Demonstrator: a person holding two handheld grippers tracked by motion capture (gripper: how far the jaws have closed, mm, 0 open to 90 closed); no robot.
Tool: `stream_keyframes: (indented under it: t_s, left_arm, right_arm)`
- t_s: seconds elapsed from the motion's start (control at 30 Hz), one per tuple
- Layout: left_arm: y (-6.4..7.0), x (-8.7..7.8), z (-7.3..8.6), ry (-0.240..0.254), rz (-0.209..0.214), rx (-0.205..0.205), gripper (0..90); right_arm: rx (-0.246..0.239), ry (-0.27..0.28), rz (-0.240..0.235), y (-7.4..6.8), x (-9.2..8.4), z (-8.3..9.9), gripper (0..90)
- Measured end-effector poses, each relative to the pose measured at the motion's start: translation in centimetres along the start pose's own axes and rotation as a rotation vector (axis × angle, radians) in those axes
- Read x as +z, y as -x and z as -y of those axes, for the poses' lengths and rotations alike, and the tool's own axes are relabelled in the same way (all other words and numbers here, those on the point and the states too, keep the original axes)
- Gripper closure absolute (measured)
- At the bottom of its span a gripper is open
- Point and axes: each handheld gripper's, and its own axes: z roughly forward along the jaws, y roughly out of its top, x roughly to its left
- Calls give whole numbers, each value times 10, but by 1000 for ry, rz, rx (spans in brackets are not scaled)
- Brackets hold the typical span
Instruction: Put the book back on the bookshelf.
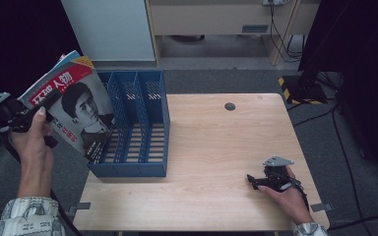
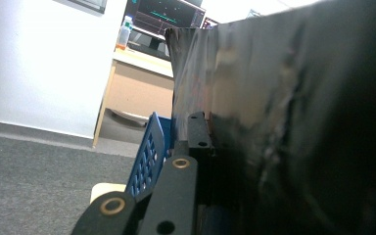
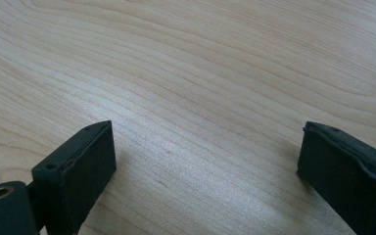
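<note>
magazine: cover blurred and dark, cut off at the right edge | file rack: mostly hidden behind magazine | left gripper: jaws hidden by magazine

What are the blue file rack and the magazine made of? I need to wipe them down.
File rack: probably moulded plastic, matte blue, with slotted grid walls. Magazine: paper with a glossy printed cover, judging by the sheen and its bent edges.

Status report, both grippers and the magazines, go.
Left gripper shut on magazines, held tilted at the blue file rack's left edge. Right gripper open, empty, low over the table. Rack slots unobstructed.
</note>
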Motion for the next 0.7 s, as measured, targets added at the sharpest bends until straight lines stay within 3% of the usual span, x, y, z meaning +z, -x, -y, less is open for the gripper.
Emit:
stream_keyframes:
  t_s: [0.7]
  left_arm:
    - [2,6,7,25,10,7,862]
  right_arm:
    - [0,1,1,0,0,0,75]
